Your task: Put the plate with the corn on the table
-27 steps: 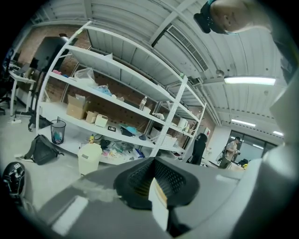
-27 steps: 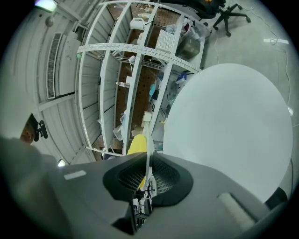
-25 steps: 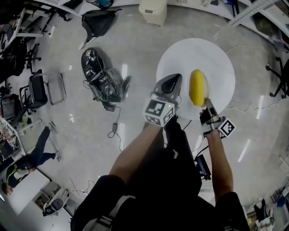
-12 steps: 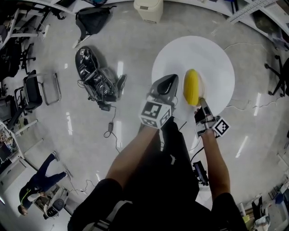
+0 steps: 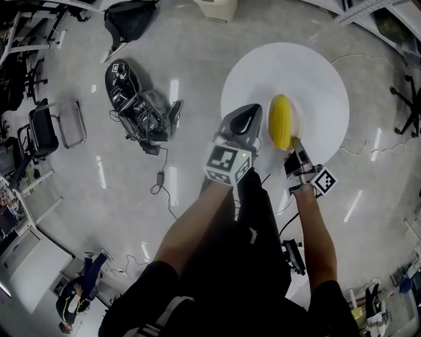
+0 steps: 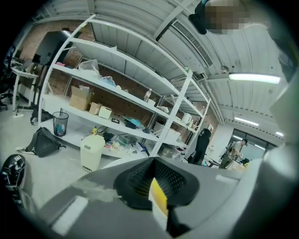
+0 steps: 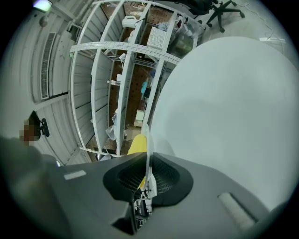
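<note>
A yellow corn cob (image 5: 281, 122) lies on a small white plate (image 5: 297, 120). The plate hangs in the air over the near edge of a round white table (image 5: 316, 72). My right gripper (image 5: 295, 142) is shut on the plate's near rim. In the right gripper view the plate rim (image 7: 147, 140) runs as a thin white edge between the jaws of my right gripper (image 7: 145, 175), with the corn (image 7: 136, 144) behind it and the table (image 7: 229, 107) beyond. My left gripper (image 5: 248, 119) is level with the plate on its left, jaws together and apart from it. The left gripper view shows my left gripper (image 6: 159, 200) shut.
A black device with cables (image 5: 138, 105) lies on the grey floor to the left. A black bag (image 5: 128, 16), a beige bin (image 5: 220, 6) and a chair (image 5: 49, 128) stand farther off. Metal shelves (image 6: 117, 93) line the wall. Cables (image 5: 368, 148) trail beside the table.
The head view has drifted, so the table now sits a little higher in it. The plate with the corn stays in the right gripper, still over the table's near edge.
</note>
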A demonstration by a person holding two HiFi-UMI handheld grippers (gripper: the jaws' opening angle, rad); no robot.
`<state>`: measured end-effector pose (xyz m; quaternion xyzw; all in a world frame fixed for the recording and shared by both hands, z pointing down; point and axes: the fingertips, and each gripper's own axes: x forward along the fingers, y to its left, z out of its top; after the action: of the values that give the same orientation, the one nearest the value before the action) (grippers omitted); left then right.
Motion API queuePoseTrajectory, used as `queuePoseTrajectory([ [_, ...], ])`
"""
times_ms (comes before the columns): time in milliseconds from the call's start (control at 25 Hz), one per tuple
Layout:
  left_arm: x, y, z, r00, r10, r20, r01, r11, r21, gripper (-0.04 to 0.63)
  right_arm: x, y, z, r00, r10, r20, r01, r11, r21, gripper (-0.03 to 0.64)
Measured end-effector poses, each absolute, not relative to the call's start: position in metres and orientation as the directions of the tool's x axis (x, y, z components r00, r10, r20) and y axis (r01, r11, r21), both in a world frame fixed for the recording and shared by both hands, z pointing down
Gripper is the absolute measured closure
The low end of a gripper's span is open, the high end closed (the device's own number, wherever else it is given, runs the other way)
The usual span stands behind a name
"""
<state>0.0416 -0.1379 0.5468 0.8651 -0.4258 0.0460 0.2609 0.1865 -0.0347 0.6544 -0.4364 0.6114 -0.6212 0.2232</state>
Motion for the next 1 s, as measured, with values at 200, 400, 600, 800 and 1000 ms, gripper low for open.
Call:
queuePoseTrajectory([
  [200,0.037,-0.137,0.557,0.634,-0.709,0.308,-0.760,-0.497,0.420,0.591,0.182,-0.035,0.667,-0.517,-0.809,0.278,-0.260,-0.161,-0.952,0.575],
  [400,0.036,-0.139,0.566,0.632,-0.706,0.319,-0.761,-0.487,0.428,0.591,0.181,-0.034,0.679,-0.515,-0.801,0.306,-0.278,-0.182,-0.943,0.575],
  [600,0.034,-0.144,0.566,0.637,-0.704,0.313,-0.757,-0.495,0.428,0.591,0.178,-0.037,0.682,-0.515,-0.802,0.304,-0.269,-0.185,-0.945,0.575],
  [800,0.032,-0.147,0.572,0.636,-0.703,0.318,-0.758,-0.490,0.431,0.591,0.175,-0.040,0.689,-0.513,-0.801,0.308,-0.255,-0.200,-0.946,0.575],
  [1000,0.030,-0.151,0.576,0.637,-0.700,0.323,-0.757,-0.489,0.433,0.591,0.174,-0.044,0.696,-0.514,-0.797,0.316,-0.261,-0.205,-0.943,0.575],
])
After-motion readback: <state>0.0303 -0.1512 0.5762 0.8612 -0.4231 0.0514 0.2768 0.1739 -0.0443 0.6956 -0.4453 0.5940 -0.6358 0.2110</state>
